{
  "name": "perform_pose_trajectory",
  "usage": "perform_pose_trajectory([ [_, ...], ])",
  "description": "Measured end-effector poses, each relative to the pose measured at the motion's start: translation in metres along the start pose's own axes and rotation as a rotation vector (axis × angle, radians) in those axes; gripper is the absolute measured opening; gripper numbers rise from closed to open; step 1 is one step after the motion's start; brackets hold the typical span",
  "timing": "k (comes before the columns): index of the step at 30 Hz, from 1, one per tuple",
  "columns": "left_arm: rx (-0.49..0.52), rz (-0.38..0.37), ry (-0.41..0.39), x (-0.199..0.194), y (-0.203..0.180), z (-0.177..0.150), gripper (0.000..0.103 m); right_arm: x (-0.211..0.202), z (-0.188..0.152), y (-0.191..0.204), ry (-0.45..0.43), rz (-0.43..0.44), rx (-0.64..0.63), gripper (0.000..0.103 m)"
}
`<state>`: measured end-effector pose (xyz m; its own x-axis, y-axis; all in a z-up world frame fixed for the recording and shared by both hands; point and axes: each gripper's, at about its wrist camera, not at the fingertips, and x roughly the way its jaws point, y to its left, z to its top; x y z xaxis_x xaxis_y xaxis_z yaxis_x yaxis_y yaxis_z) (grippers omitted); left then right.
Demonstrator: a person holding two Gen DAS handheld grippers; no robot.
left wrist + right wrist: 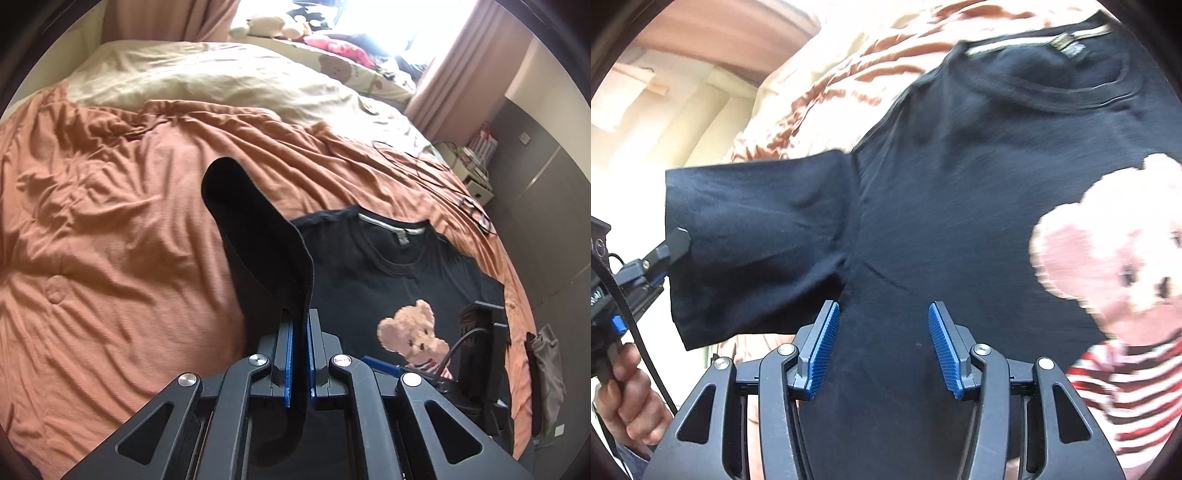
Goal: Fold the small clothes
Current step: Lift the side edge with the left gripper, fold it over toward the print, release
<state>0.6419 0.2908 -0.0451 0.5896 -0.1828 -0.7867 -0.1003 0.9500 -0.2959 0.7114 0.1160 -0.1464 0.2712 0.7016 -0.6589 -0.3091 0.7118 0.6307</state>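
A black T-shirt with a teddy-bear print lies face up on the orange bedcover. My left gripper is shut on the hem of the shirt's sleeve, which stands lifted off the bed. In the right wrist view the same sleeve stretches out to the left, where the left gripper pinches its edge. My right gripper is open just above the shirt's body below the armpit, with nothing between its blue pads. The bear print sits to its right.
A cream duvet and soft toys fill the far side of the bed. A cable runs across the cover near the right edge, past a bedside shelf. A hand holds the left gripper's handle.
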Motion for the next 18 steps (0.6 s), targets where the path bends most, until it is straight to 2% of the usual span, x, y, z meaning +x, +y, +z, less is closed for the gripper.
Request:
perform_pose_trajectory([
  [3,0.011,-0.027,0.019,0.011,-0.017,-0.002,0.006,-0.017,-0.004,-0.010,-0.025,-0.014,0.008,0.048],
  [6,0.019,-0.085,0.065,0.027,-0.036,-0.006,0.007,-0.030,-0.006,-0.018,-0.034,-0.022,0.022,0.048],
  [7,0.024,-0.090,0.080,0.031,-0.041,-0.007,0.015,-0.032,-0.007,-0.021,-0.035,-0.029,0.021,0.048],
  [8,0.023,-0.098,0.091,0.034,-0.045,-0.008,0.029,-0.034,-0.009,-0.021,-0.037,-0.037,0.017,0.049],
  [9,0.023,-0.106,0.089,0.035,-0.047,-0.008,0.037,-0.037,-0.009,-0.023,-0.038,-0.045,0.014,0.055],
  [10,0.025,-0.108,0.078,0.034,-0.049,-0.009,0.051,-0.039,-0.009,-0.024,-0.041,-0.050,0.015,0.064],
  [11,0.028,-0.103,0.064,0.032,-0.049,-0.009,0.058,-0.043,-0.009,-0.027,-0.048,-0.044,0.022,0.067],
  [15,0.021,-0.069,0.040,0.028,-0.041,-0.009,0.059,-0.054,-0.006,-0.039,-0.055,-0.030,0.034,0.070],
  [18,0.000,0.020,0.048,0.034,-0.027,-0.013,0.059,-0.051,-0.005,-0.042,-0.052,-0.022,0.029,0.070],
])
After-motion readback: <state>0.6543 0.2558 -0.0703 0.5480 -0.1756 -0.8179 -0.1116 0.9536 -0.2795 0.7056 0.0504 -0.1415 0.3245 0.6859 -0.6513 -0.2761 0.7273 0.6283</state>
